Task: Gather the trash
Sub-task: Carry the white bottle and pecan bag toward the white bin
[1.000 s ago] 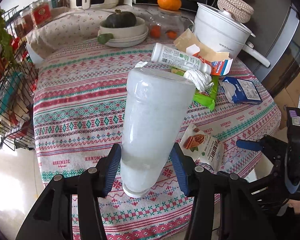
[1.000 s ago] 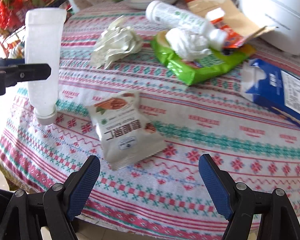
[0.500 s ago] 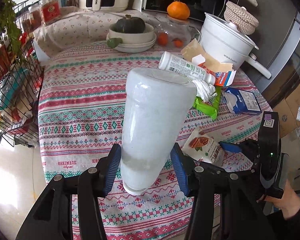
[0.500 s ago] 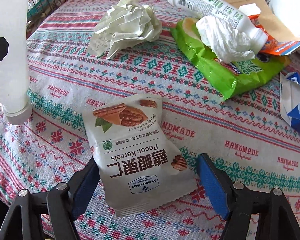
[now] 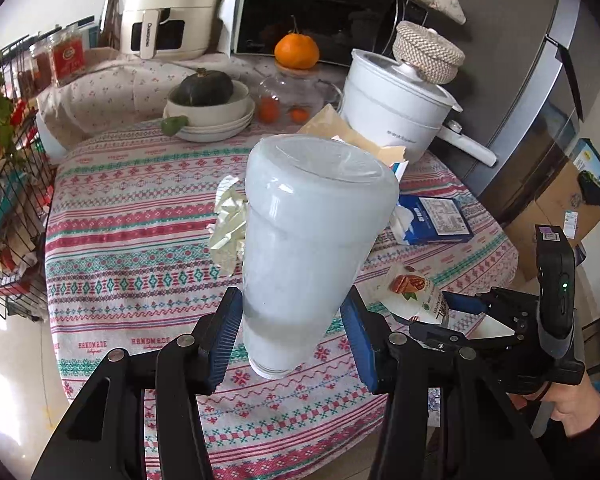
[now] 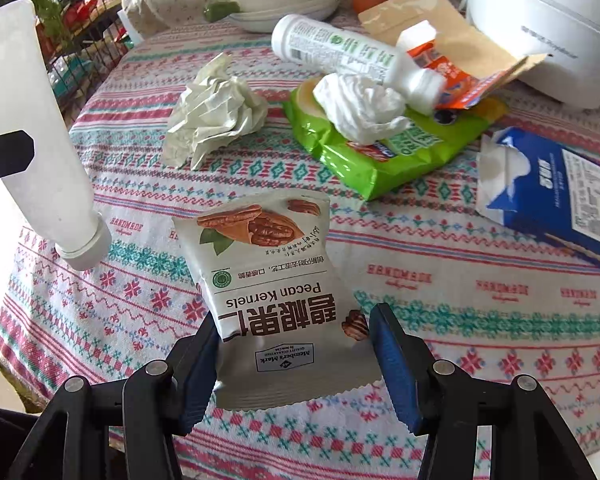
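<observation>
My left gripper (image 5: 292, 340) is shut on a cloudy white plastic bottle (image 5: 308, 240), held upside down above the table's front edge; the bottle also shows in the right wrist view (image 6: 32, 136). My right gripper (image 6: 292, 344) has its jaws on both sides of a white pecan kernels packet (image 6: 276, 280), its blue pads touching the packet's edges as it lies on the tablecloth. The packet (image 5: 414, 292) and right gripper (image 5: 476, 316) show in the left wrist view. Farther back lie crumpled paper (image 6: 216, 108), a green wrapper (image 6: 384, 144), a tissue (image 6: 360, 104) and a labelled white bottle (image 6: 340, 52).
A torn blue carton (image 6: 560, 188) lies at the right. A brown paper bag (image 6: 452, 40), a white pot (image 5: 396, 104), stacked bowls with a squash (image 5: 208, 108) and a glass jar (image 5: 292, 96) stand at the back. A wire rack (image 5: 8, 200) stands left of the table.
My right gripper has moved forward over the pecan packet and its jaws have narrowed onto it. My left gripper has lifted and drawn back a little with the bottle.
</observation>
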`<state>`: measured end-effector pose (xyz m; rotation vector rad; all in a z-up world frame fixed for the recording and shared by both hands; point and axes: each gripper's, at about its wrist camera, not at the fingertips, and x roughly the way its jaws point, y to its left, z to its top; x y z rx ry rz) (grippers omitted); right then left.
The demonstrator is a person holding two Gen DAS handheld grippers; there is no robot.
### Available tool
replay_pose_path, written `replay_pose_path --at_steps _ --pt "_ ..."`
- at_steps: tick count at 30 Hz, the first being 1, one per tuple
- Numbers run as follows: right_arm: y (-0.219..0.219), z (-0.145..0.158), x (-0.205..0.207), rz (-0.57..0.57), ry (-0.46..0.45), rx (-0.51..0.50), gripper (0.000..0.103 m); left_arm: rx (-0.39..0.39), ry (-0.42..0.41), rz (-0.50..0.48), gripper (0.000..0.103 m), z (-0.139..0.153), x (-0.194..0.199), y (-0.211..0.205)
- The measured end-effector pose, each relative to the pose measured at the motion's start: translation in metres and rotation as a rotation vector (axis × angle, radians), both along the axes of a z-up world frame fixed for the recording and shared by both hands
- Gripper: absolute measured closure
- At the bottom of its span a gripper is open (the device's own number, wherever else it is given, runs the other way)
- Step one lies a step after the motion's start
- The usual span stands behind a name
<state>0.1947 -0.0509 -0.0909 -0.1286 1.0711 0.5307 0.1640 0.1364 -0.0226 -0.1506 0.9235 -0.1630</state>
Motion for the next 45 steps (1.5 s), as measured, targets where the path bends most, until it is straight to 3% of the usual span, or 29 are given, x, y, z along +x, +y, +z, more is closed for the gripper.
replay_pose_path --at_steps 10,19,26,32,42,45 --pt "-0.107 0.033 -0.023 -0.213 0.04 0.053 0.041 -0.049 -0.057 -0.171 0.05 0.02 -0.011 -0.082" --pt "-0.206 0.043 -0.059 -0.4 0.04 0.074 0.04 -0.084 -0.057 -0.379 0.05 0.012 -0.025 -0.176" --pt "-0.273 0.039 -0.086 -0.524 0.055 0.088 0.04 -0.116 -0.012 -0.528 0.05 -0.013 -0.036 -0.249" --pt "-0.314 0.029 -0.099 -0.596 0.081 0.064 0.04 -0.111 0.067 -0.606 0.05 -0.054 -0.041 -0.299" --pt "-0.348 0.018 -0.109 -0.667 0.123 0.042 0.04 -0.111 0.19 -0.653 0.049 -0.109 -0.04 -0.338" --pt "-0.352 0.018 -0.109 -0.67 0.121 0.047 0.04 -0.077 0.213 -0.669 0.048 -0.115 -0.039 -0.343"
